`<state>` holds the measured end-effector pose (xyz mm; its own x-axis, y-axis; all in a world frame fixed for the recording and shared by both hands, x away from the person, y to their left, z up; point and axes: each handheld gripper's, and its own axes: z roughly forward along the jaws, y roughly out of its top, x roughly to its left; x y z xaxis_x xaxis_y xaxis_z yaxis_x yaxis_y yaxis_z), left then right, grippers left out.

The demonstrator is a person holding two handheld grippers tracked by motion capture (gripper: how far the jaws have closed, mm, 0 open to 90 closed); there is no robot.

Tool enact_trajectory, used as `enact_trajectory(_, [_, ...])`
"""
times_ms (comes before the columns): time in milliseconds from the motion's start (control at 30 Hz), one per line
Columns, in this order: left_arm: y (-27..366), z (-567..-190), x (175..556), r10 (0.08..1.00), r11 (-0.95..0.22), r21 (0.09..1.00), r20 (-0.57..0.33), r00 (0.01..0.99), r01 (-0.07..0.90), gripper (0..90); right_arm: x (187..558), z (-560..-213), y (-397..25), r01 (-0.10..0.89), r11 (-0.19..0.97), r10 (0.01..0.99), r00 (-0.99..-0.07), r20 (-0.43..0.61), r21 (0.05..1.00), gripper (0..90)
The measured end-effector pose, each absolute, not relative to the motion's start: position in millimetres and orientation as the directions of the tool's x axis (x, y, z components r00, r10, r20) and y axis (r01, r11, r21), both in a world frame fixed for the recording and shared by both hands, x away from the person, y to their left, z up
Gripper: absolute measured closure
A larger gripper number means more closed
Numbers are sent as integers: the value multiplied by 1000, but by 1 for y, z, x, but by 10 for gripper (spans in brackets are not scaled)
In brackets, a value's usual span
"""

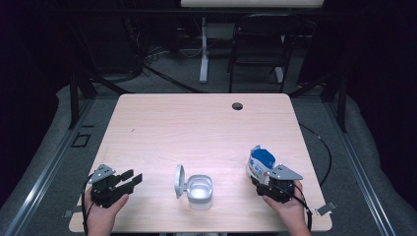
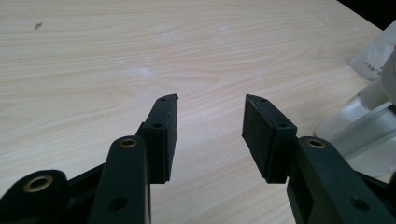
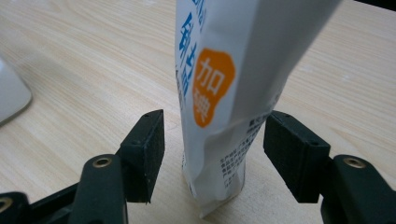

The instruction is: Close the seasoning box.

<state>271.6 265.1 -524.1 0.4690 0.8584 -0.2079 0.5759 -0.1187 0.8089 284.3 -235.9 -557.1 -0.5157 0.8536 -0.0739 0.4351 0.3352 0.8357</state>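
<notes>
Between right hand-held gripper jaws, apart, untouched: packet upright, long axis vertical | left hand-held gripper apart, empty

My count — hand-held grippers: 2 | white-and-blue pouch: 1 | white lidded container: 1 | worktop: 1

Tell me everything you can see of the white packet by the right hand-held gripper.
The packet is a white, crinkled, plastic-looking pouch with blue print and an orange patch bearing white characters. It stands upright on the wooden table, near its right front. It sits between the open jaws of the right hand-held gripper, with gaps on both sides.
</notes>
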Motion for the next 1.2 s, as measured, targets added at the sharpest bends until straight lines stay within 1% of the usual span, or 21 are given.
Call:
enact_trajectory(200, [256,-518,273,844,-122,824,-206,494,553,569,281,-557,-238,432,336,853,-516,-77,837,382])
enact_trajectory(300, [251,-514,271,837,-126,829,-206,508,545,594,278,-556,-241,428,332,854,-515,-75,840,382])
enact_trajectory(467, [238,-507,270,813,-153,830,-202,546,536,703,275,-555,-246,426,330,857,-509,-78,842,382])
enact_trajectory(533, [234,-505,269,802,-166,829,-203,563,534,782,273,-555,-247,428,329,860,-505,-79,842,382])
enact_trajectory(633, [227,-501,268,784,-193,831,-189,591,522,864,272,-556,-246,424,323,859,-506,-75,846,382])
enact_trajectory(700, [223,-499,267,775,-204,833,-184,605,515,896,271,-555,-246,423,332,856,-510,-81,843,382])
enact_trajectory(1200, [200,-492,261,723,-281,829,-150,675,484,900,270,-554,-248,428,315,863,-501,-68,847,382])
